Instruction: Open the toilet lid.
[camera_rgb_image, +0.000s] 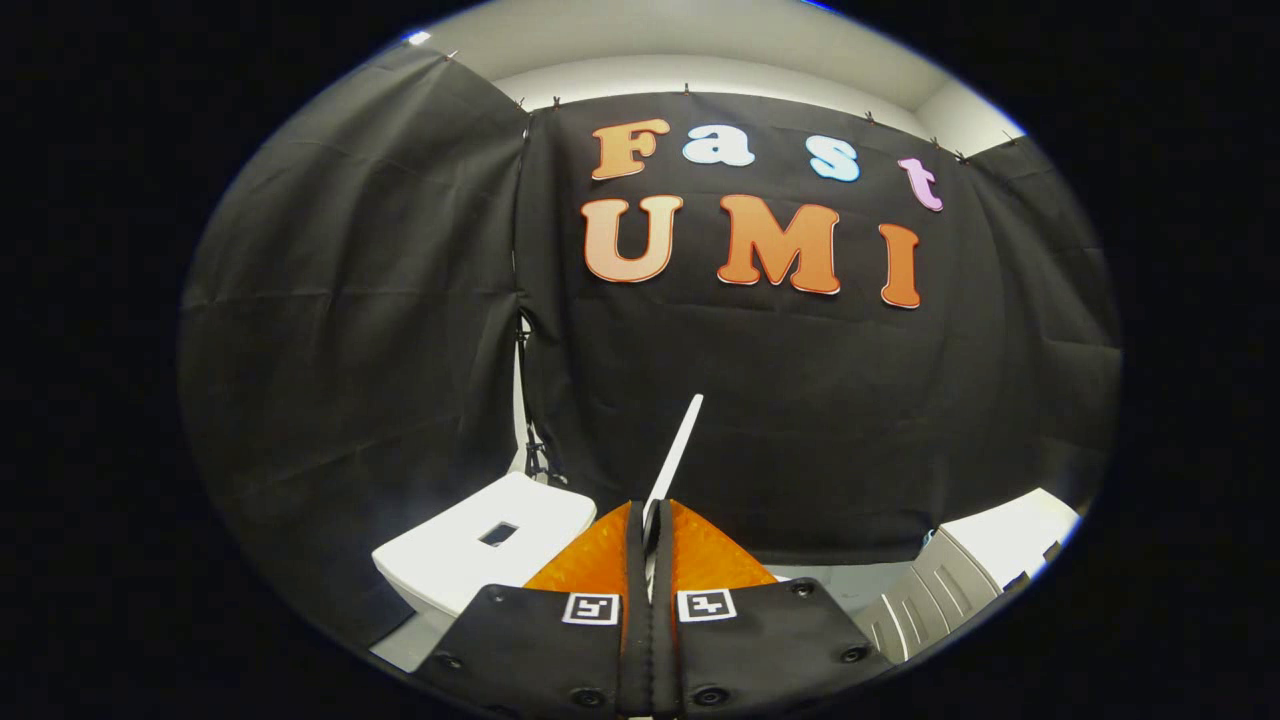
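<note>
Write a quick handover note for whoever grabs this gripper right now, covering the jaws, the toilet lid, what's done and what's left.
Gripper: jaws shut on the edge of the toilet lid, which runs up and away from between them.
Lid: raised, seen edge-on as a thin white strip tilted against the black cloth wall. It looks lifted well up, but the hinge and bowl are hidden, so how far it is from fully open is unclear.
Nearby: white toilet tank with a dark button on top, beside the fingers; a white ribbed bin on the other side.
Done: lid gripped and raised.
Left: tip it back until it rests open, then let go.

Even overhead light, sharp centre, fisheye-bent edges, no glare.
</note>
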